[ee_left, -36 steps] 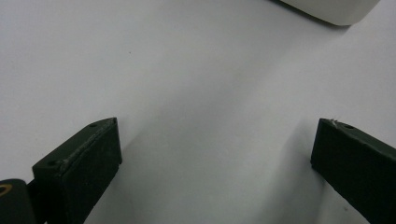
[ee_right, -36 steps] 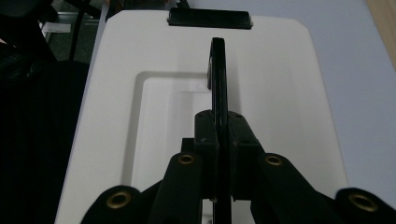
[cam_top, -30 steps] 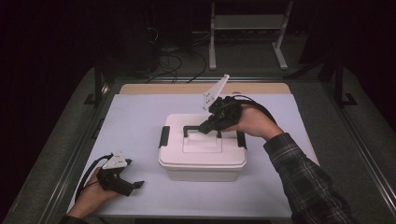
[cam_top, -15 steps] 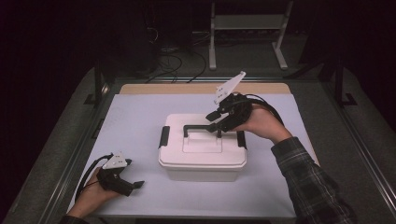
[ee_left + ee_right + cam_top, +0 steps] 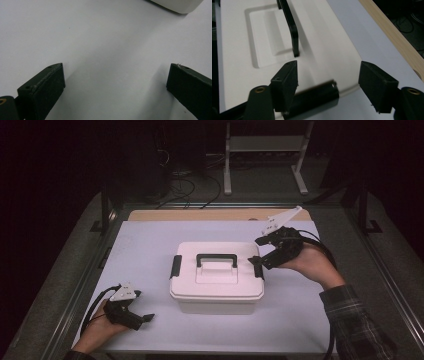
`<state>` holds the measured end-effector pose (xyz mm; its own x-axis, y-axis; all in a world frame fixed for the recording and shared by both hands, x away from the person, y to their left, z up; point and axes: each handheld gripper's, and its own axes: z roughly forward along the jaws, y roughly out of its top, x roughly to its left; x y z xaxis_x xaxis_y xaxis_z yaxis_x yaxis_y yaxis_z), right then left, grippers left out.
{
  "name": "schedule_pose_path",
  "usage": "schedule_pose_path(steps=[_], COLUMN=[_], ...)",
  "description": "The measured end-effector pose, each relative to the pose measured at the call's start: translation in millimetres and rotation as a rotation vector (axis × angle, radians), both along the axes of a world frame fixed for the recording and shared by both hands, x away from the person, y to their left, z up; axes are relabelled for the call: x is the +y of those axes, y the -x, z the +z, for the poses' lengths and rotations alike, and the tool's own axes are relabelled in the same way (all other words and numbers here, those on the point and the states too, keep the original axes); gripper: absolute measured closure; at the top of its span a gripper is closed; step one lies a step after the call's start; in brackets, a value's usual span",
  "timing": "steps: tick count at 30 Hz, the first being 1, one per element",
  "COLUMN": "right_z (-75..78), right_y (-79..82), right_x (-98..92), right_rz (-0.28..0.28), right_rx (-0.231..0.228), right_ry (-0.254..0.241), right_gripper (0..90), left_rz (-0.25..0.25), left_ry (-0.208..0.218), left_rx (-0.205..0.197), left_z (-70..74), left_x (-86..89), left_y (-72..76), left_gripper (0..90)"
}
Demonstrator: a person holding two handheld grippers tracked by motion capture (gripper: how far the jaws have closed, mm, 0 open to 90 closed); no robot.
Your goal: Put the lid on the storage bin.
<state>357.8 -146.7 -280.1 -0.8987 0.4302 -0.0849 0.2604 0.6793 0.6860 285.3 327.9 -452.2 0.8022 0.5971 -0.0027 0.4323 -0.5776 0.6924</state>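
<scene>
Sitting mid-way across the pale surface [image 5: 150, 245] is a white lidded box [image 5: 217, 279]. At its right-end black latch [image 5: 257, 267] hovers the right gripper [image 5: 265, 252], jaws just opened, nothing pinched. Well apart, near-left, the left gripper [image 5: 145, 318] rests spread, empty.

— What is the box [image 5: 216, 285] made of?
— Smooth white plastic is seen, with a soft shine. Its handle [image 5: 216, 259] and side latch [image 5: 314, 98] are made of black plastic that is a bit glossy.
— And the counter [image 5: 150, 240]?
— A flat, matt, pale sheet is laid over it. A strip of light wood [image 5: 392, 37] is left bare along the far edge.
— The hand-held gripper pads?
— On the right hand-held gripper [image 5: 328, 86] and the left hand-held gripper [image 5: 116, 87], dull black pads are seen, a little rough at the edges. A checked cloth sleeve [image 5: 357, 325] is worn.
</scene>
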Motion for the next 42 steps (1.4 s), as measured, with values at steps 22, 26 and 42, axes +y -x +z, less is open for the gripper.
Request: schedule_pose_path(steps=[22, 26, 42], right_z=[-68.7, -91.2, -159.6], right_y=[29.6, 34.2, 51.6], right_x=[-68.3, -73.8, -84.2], right_rz=[-0.298, -0.336, -0.436], right_rx=[0.024, 0.043, 0.106], right_ry=[-0.010, -0.012, 0.040], right_gripper=[9.7, 8.7, 8.2], left_rz=[-0.001, -0.001, 0.000], left_ry=[0.000, -0.001, 0.000], left_rx=[-0.004, -0.004, -0.005], left_z=[-0.1, -0.1, -0.2], left_x=[0.0, 0.0, -0.1], left_y=[0.1, 0.1, 0.3], left_gripper=[0.6, 0.6, 0.6])
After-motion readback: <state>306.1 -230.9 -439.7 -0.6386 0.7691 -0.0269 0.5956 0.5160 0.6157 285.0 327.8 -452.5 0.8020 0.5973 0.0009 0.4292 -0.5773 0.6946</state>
